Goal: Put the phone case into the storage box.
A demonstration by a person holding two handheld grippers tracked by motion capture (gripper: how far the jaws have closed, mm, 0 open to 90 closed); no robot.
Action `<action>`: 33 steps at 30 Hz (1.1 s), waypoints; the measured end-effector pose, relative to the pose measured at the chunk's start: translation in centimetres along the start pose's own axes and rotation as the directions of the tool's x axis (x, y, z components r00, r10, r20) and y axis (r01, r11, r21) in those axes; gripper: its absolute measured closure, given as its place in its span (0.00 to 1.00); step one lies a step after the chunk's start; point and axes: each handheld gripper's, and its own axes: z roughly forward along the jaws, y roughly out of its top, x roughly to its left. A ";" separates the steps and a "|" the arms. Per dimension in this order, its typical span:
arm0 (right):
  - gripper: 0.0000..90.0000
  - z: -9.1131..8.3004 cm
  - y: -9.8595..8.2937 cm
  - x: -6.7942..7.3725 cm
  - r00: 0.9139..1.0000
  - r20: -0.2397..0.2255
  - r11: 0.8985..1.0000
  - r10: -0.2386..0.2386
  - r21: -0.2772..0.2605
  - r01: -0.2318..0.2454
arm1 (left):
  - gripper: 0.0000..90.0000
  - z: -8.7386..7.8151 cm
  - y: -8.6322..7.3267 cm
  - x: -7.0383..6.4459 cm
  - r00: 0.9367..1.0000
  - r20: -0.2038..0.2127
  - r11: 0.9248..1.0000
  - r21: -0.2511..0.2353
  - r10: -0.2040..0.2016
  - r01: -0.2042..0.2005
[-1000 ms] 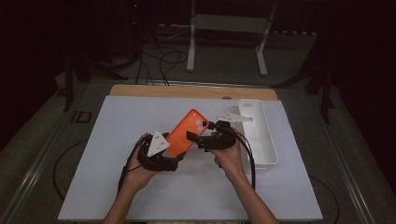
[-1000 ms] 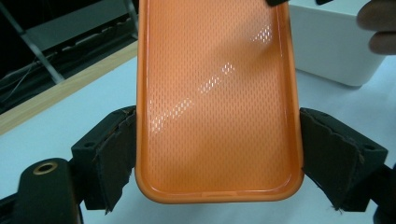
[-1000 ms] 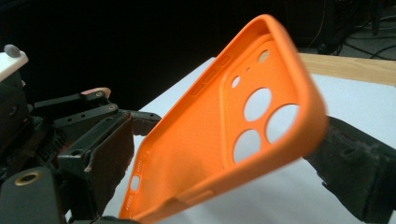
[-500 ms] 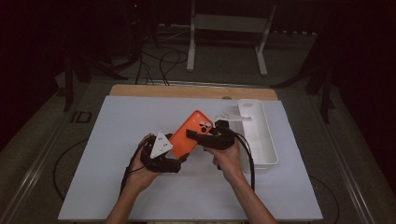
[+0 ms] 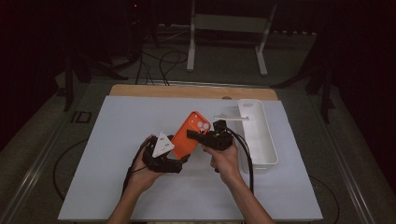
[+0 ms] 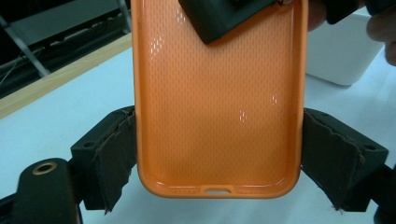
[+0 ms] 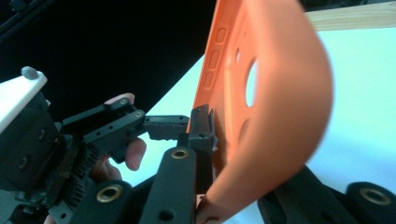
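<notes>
Orange silicone phone case (image 5: pixel 191 134) is held up off the white table (image 5: pixel 116 140) between both tools, its long axis tilting up and away from the person, camera holes at the far end. Left gripper (image 5: pixel 180 158) has its jaws closed across the width of the bottom end, foam pads (image 6: pixel 116 154) pressed on both long edges, while the right gripper (image 5: pixel 194 135) comes in from the right and looks pinched on the side wall near the top, bending that soft edge. Inside is a dimpled matte texture with rounded corners, and the white tray (image 5: pixel 257 135) sits just right of the hands.
</notes>
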 end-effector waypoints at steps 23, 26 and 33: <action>0.96 0.1 0.0 1.0 0.998 0.048 0.999 -0.033 -0.006 0.033 | 0.04 0.3 -0.1 0.3 0.999 -0.013 0.999 0.021 -0.041 0.042; 0.96 -0.1 0.1 1.0 0.998 0.055 0.999 -0.041 -0.006 0.041 | 0.04 0.2 -0.1 0.5 0.999 -0.014 0.999 0.016 -0.050 0.050; 0.96 -0.5 0.2 0.9 0.997 0.058 0.999 -0.054 -0.006 0.054 | 0.04 -0.1 -0.1 0.9 0.997 0.000 0.997 0.004 -0.071 0.071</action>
